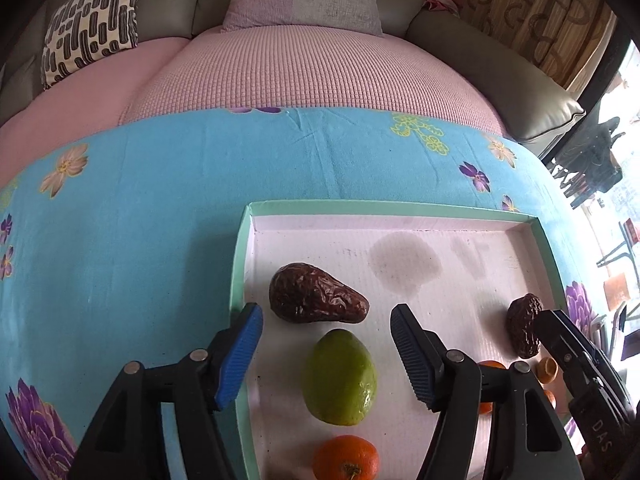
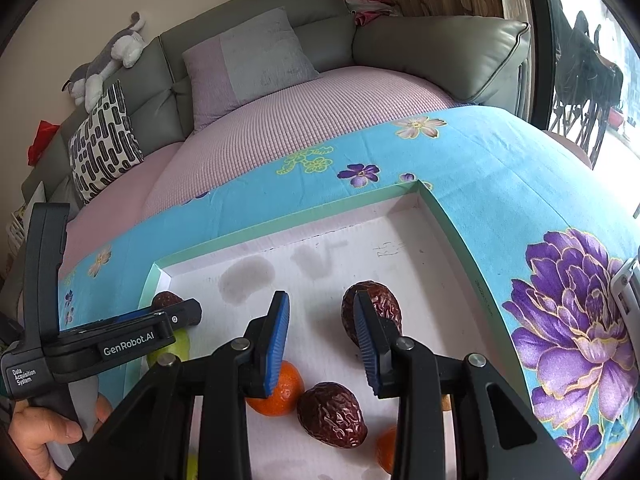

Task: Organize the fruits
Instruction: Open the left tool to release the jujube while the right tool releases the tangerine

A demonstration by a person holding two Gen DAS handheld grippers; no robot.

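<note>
Both tools gaped: left tool [image 1: 326,354] straddled the green fruit [image 1: 340,378], right tool [image 2: 322,344] neared a wrinkled date [image 2: 372,312], lower centre, ready to sort.

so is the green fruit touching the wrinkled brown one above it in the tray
Apart. The left wrist view shows a strip of white tray floor between the green fruit and the wrinkled brown fruit.
</note>
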